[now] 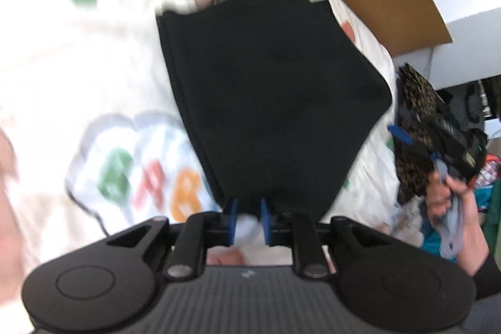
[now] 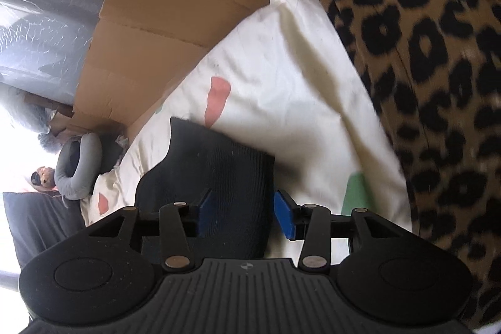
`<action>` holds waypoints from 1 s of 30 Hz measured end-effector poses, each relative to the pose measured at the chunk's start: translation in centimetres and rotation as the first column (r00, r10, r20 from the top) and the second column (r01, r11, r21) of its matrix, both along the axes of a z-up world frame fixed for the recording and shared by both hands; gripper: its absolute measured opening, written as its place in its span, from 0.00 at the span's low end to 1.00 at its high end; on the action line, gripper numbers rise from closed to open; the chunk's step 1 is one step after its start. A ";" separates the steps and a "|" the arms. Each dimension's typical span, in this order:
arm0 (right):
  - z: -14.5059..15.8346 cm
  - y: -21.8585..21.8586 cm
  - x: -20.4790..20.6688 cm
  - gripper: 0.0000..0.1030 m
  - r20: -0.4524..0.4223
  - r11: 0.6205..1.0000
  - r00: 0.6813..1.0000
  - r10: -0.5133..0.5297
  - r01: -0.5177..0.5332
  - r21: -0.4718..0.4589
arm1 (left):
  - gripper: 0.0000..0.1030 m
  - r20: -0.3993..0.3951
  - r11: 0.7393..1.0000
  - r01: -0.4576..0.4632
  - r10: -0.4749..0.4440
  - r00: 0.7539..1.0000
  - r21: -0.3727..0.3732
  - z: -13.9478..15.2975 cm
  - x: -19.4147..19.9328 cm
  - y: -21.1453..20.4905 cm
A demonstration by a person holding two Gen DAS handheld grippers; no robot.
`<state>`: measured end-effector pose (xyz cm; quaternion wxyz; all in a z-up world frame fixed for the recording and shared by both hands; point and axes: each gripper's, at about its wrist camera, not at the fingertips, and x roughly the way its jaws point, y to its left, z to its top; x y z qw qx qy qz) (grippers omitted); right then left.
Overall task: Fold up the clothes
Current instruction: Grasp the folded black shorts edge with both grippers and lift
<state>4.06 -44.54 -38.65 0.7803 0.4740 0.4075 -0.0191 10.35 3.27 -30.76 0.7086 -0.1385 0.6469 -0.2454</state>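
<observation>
Blue pads tip both grippers. The left gripper (image 1: 249, 219) has its jaws narrowly apart, with a slim gap between the pads and pale sheet showing through it; the near edge of a folded black garment (image 1: 266, 102) sits just past the tips, and motion blur keeps me from telling whether the pads touch it. That garment lies flat as a neat dark block on the white bedsheet (image 1: 78, 58), near the sheet's far edge, beside a printed cloud with coloured letters (image 1: 147, 174).

The right gripper (image 2: 242, 216) stands about half open, nothing pinched. Between and behind its fingers lies a dark ribbed fabric piece (image 2: 209, 168) on the same sheet; the left pad overlaps it in view, the right pad hangs clear over white cloth. A leopard-print garment (image 2: 422, 68) fills the right side of that view, heaped at the sheet's edge.

From the left camera, the person's right hand (image 1: 451, 193) shows at the far right, by the leopard cloth and a pile of mixed clothes (image 1: 438, 227). A brown cardboard box (image 2: 162, 21) runs along the bed's far side.
</observation>
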 end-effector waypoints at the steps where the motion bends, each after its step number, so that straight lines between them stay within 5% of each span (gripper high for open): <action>1: 0.0 0.3 -0.2 0.50 -0.002 1.000 1.000 0.005 -0.005 0.002 | 0.18 0.022 1.000 0.004 -0.004 1.000 0.018 0.5 0.8 -0.1; 6: -0.2 1.9 -1.3 0.51 -0.005 0.999 1.000 0.029 -0.029 0.024 | 0.43 0.141 0.994 0.058 -0.070 0.988 0.088 3.0 5.4 -1.3; 16: -1.4 4.6 -3.0 0.53 -0.026 0.996 0.999 0.047 -0.045 0.076 | 0.63 0.315 0.952 0.220 -0.280 0.907 0.213 6.2 14.0 -6.1; 19: -1.7 5.2 -3.1 0.53 -0.029 0.995 0.998 0.050 -0.048 0.084 | 0.66 0.342 0.933 0.282 -0.346 0.874 0.224 6.5 15.8 -7.0; 30: -4.6 7.0 -3.1 0.53 -0.023 0.980 1.000 0.004 0.001 0.198 | 0.69 0.302 0.887 0.427 -0.461 0.835 0.174 1.3 19.1 -10.5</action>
